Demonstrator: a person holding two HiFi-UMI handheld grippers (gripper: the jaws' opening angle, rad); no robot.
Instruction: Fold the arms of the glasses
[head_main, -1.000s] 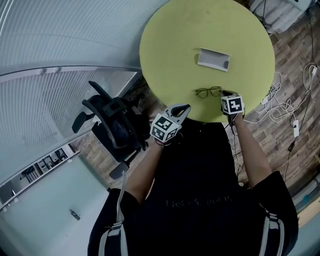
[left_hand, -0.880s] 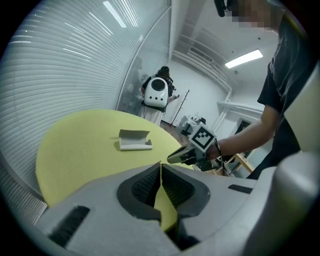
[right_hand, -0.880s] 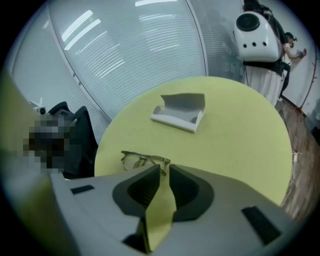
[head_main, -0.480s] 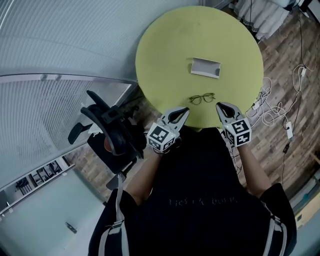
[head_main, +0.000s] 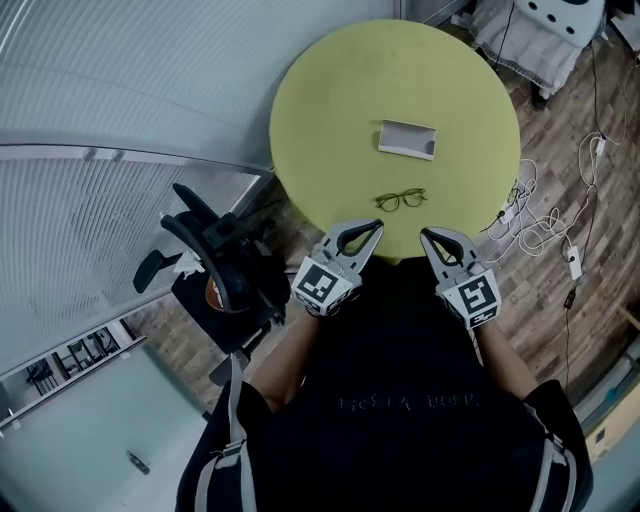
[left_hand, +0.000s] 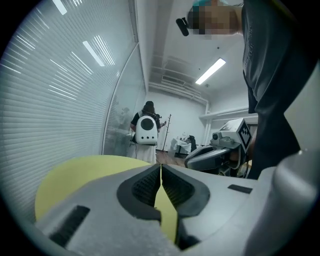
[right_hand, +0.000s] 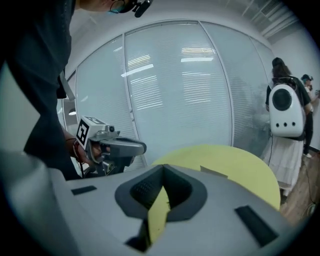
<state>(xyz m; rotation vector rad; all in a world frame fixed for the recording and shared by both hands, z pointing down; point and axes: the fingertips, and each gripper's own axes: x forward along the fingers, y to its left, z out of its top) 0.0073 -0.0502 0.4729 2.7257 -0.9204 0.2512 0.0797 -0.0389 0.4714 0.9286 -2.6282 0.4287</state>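
The right gripper (head_main: 430, 236) has come away from the right end of the glasses (head_main: 401, 199). It has risen and drawn back to about 5 o'clock of them, out past the edge of the table (head_main: 330, 90). It has rolled over as it went, and its jaws are closing to a touch with nothing between them. The left gripper (head_main: 374, 229) has lifted too and now sits at 7 o'clock of the glasses, level with its partner.

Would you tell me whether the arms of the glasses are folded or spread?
Apparently folded: the glasses show only a compact front, with no arms sticking out, though they look small.
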